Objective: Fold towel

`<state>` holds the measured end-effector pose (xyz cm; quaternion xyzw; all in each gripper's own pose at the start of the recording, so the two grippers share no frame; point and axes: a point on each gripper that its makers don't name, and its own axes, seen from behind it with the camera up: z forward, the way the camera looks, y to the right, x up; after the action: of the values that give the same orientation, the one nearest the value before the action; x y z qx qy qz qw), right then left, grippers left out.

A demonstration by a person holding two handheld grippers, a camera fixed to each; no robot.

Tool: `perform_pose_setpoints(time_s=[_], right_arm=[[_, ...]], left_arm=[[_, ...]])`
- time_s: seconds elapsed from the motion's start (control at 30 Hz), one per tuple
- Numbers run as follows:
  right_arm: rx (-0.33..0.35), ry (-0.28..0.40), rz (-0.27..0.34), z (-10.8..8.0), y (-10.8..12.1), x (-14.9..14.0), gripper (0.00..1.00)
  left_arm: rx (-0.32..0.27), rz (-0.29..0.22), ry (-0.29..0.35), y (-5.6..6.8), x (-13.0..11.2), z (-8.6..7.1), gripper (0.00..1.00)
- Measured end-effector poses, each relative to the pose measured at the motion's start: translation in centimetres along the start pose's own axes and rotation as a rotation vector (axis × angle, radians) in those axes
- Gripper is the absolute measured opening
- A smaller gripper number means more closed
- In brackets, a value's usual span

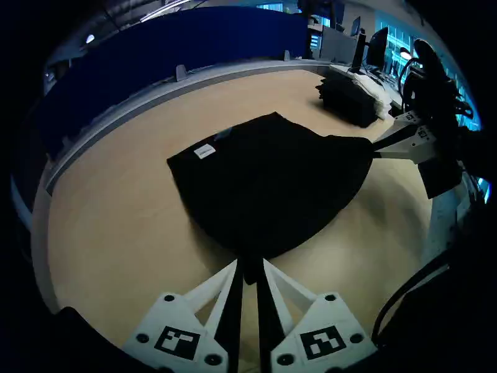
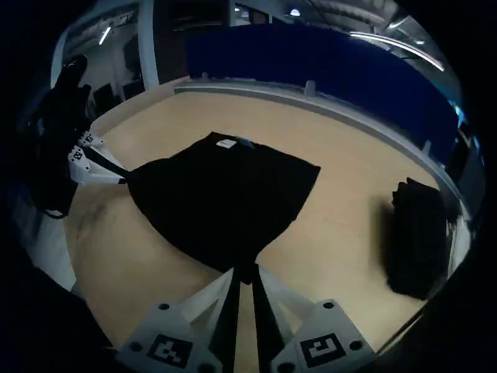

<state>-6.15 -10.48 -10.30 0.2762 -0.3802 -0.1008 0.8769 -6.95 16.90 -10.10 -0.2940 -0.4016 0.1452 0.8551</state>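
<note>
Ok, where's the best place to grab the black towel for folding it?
By its two near corners, coming in low over the table. The towel lies flat and those corners taper to points, easy to pinch. The left tool and right tool each grip one there, away from the white tag.

The right hand-held gripper (image 2: 245,273) pinches a corner of the black towel (image 2: 217,193), apparently lifted.

One black towel (image 1: 267,180), one white tag (image 1: 204,150), two tongs, left tongs (image 1: 250,281) and right tongs (image 2: 245,280), one dark folded stack (image 2: 417,239), one counter (image 1: 112,211), one blue partition (image 1: 186,43)
</note>
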Motion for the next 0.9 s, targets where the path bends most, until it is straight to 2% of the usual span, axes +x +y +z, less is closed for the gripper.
perform_pose_setpoints(time_s=[0.2, 0.4, 0.7, 0.9], right_arm=[[0.007, 0.025, -0.011, -2.5, -0.4, 2.1, 0.13], [0.012, 0.021, -0.03, -4.2, -0.9, 2.9, 0.13], [0.02, 0.007, -0.022, -5.0, -0.8, 3.0, 0.13], [0.025, -0.018, -0.034, -4.5, -0.2, 3.3, 0.13]], left_arm=[[0.014, -0.002, 0.019, -0.2, 1.5, -2.4, 0.13], [0.016, -0.023, 0.034, 0.3, 2.6, -4.5, 0.13], [0.008, -0.05, 0.035, 0.6, 3.0, -5.3, 0.13], [0.007, -0.046, 0.026, 0.1, 3.8, -4.6, 0.13]])
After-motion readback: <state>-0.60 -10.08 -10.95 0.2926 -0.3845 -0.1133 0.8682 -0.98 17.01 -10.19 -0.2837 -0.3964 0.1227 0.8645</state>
